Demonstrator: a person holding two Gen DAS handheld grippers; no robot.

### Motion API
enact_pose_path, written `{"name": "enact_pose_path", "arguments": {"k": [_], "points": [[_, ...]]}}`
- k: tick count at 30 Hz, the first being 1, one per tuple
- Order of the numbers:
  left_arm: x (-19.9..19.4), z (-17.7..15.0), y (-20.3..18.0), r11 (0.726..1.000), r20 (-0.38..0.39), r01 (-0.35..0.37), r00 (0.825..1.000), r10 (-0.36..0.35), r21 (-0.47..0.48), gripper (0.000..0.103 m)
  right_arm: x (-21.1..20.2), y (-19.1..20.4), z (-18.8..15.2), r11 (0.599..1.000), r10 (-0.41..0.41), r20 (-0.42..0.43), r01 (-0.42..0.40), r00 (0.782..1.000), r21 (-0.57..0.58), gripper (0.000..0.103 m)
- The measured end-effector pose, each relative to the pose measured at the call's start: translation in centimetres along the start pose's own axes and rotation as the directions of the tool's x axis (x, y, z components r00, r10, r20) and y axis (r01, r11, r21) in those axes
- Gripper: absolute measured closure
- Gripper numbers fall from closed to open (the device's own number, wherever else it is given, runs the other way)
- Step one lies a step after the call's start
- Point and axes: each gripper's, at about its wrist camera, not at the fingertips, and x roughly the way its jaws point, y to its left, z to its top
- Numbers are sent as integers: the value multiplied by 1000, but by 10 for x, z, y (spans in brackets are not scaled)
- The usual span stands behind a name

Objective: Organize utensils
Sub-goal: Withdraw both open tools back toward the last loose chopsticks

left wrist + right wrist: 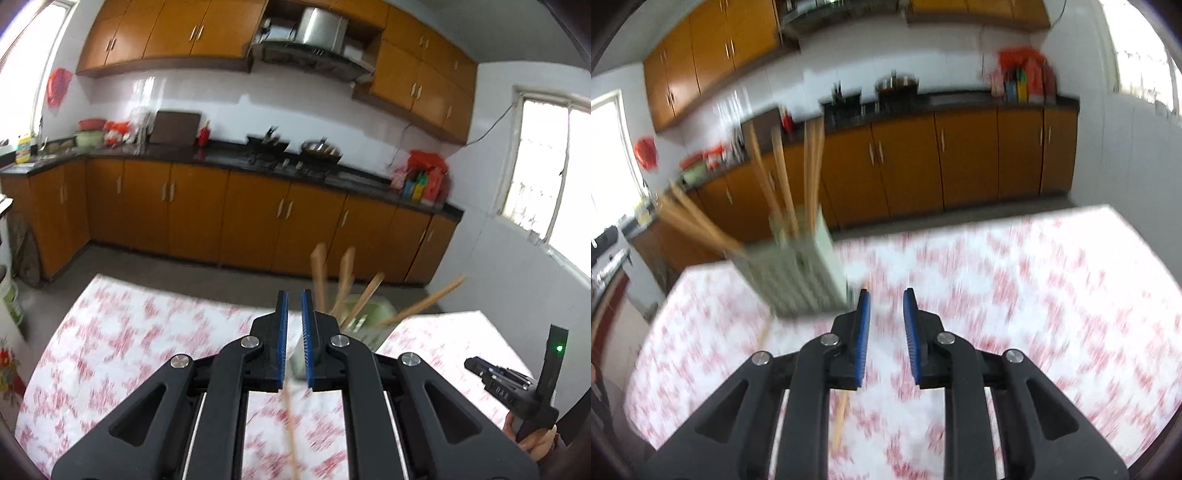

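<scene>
A table under a white cloth printed with red flowers serves as the worktop (pixel 129 332). Toward its far edge stands a pale green slatted plastic utensil holder (pixel 798 273), and a bundle of long wooden chopsticks (pixel 783 177) rises from it, fanned out and leaning to different sides.

The left tool (pixel 293 295) points at the near side of the holder, which shows just behind and to the right of its tips. Its blue ribbed pads stand drawn together with only a slit between them. A single loose wooden chopstick (pixel 291 432) runs from under the near end of the pads toward the camera; the blur hides whether it is clamped or only lies on the cloth below.

The right tool (pixel 886 295) hangs over the cloth just right of the holder's near corner, its pads a narrow way apart with nothing between them. In its view a wooden stick lies on the cloth under its left finger.

In the left wrist view a person's hand (pixel 535 439) grips the right tool's handle at the lower right edge. Beyond the worktop run orange kitchen cabinets (pixel 258 206) under a dark counter.
</scene>
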Motion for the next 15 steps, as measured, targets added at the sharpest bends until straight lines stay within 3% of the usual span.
{"name": "enact_pose_path", "arguments": {"k": [3, 7, 15], "points": [[20, -29, 15, 998, -82, -55, 995, 55, 5, 95, 33, 12, -36, 999, 37, -112, -38, 993, -6, 83], [44, -69, 28, 994, -175, -107, 978, 111, 32, 95, 62, 33, -69, 997, 61, -200, -69, 978, -32, 83], [68, -119, 35, 996, -301, -89, 949, 90, 17, 95, 89, 53, -97, 996, 36, -265, -57, 964, -75, 83]]}}
